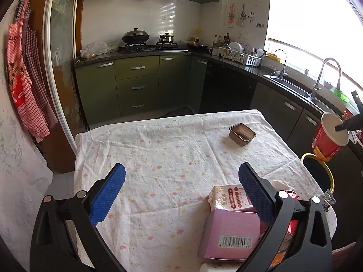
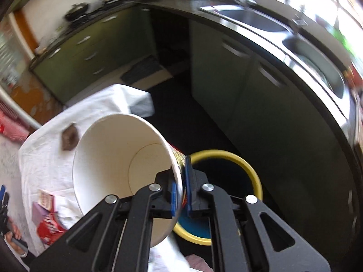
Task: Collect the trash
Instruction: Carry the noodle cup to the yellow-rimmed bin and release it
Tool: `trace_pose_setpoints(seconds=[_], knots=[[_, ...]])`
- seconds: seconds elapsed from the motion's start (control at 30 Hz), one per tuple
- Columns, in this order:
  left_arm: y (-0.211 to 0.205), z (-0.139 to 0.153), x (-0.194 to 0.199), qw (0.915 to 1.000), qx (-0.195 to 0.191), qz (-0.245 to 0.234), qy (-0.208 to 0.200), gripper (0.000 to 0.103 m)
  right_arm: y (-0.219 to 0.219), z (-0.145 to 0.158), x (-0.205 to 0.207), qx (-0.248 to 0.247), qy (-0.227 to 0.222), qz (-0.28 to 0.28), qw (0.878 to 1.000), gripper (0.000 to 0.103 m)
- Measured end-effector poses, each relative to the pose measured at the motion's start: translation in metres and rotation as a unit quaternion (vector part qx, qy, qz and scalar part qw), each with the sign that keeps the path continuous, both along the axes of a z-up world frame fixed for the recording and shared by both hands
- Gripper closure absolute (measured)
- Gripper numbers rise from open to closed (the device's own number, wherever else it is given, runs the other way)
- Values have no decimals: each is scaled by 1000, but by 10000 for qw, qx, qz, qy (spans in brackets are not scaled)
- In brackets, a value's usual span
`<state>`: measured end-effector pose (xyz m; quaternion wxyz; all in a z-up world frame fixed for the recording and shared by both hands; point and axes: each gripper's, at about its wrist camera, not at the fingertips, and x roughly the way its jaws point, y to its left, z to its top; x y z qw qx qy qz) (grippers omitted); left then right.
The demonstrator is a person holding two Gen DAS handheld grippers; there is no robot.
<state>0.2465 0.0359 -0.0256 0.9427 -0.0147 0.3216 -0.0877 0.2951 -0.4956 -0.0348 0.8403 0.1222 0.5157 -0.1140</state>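
My right gripper is shut on the rim of a red paper noodle cup, white inside, and holds it tilted in the air beside the table, above a yellow-rimmed bin. The cup and the bin also show at the right in the left wrist view. My left gripper is open and empty over the table's near part. A pink box with a snack packet on it lies by its right finger. A small brown tray sits at the far right of the table.
The table has a white flowered cloth. A red wrapper lies near the pink box. Green cabinets, a stove and a dark counter with sinks surround the table. Aprons hang at the left.
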Motion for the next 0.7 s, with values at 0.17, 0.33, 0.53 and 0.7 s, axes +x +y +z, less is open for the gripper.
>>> trace_pose_setpoints(seconds=[0.17,0.33,0.53,0.7], knots=[[-18,14,-21,9999,103,-34,-8,5,-56,-72,-8,317,450,-494,9973,96],[-40,28,-42,9994,327,-25,-55,5,-78,-127,5,528,705,-549,9946,96],[-63,38,-56,9994,308,-162,-17,5,-87,-158,18,565,868,-455,9936,63],[-81,39,-59,9988,352,-324,35,5,-79,-145,6,577,569,-266,9964,58]])
